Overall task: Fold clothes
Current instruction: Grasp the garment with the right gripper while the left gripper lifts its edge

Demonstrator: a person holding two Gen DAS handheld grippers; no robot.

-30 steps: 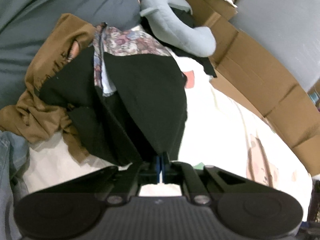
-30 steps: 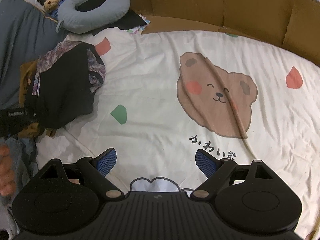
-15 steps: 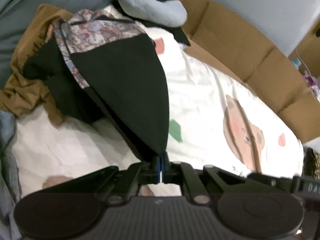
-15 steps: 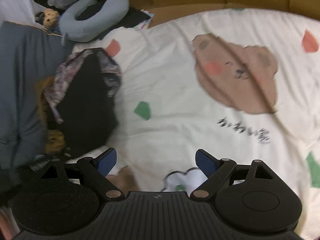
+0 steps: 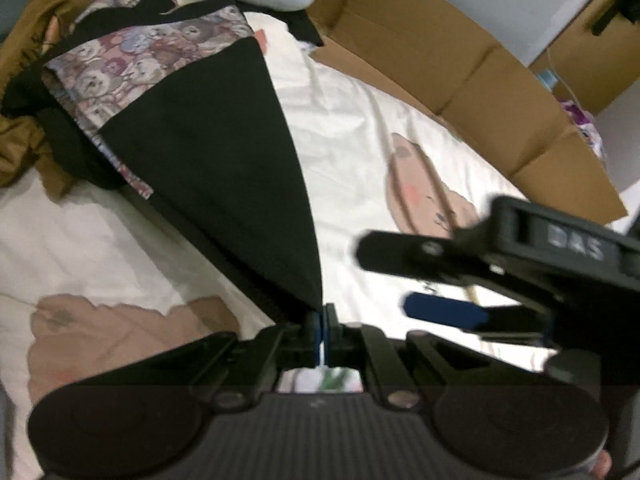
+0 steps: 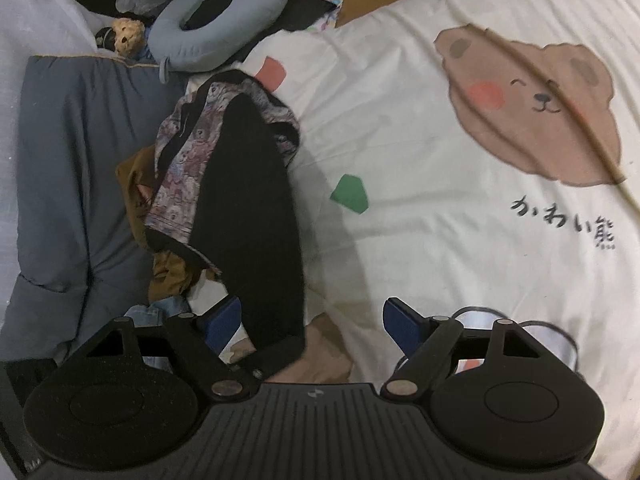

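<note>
My left gripper [image 5: 322, 322] is pinched fully closed on a corner of the black garment [image 5: 224, 148], and the cloth stretches away from the fingers in a taut triangle toward the heap of clothes at the far left of the bed. That garment has a band of bear-patterned fabric [image 5: 132, 68] across its upper part. It lies over a brown garment [image 5: 20, 144] bunched against the grey duvet [image 6: 76, 168].

My right gripper [image 6: 312, 320] has its fingers spread wide, and they are closing. In the right wrist view the black garment [image 6: 256, 216] hangs down between them, close beside the left blue pad [image 6: 222, 318], but the pads do not press on it; the right blue pad [image 6: 402, 326] stands clear over the bed sheet [image 6: 400, 128]. In the left wrist view the right gripper [image 5: 400, 280] comes in from the right edge, just beside the held corner, somewhat blurred.

The cream sheet carries a large brown bear face [image 6: 532, 104] with black characters [image 6: 564, 220] below it, plus a green shape [image 6: 350, 194] and a pink shape [image 6: 272, 72]. At the head of the heap lie a pale blue neck pillow [image 6: 224, 28] and a small teddy bear [image 6: 128, 36]. Flattened cardboard [image 5: 460, 80] stands along the far edge of the bed. A scrap of denim [image 6: 160, 312] shows under the heap, near my right gripper's left finger.
</note>
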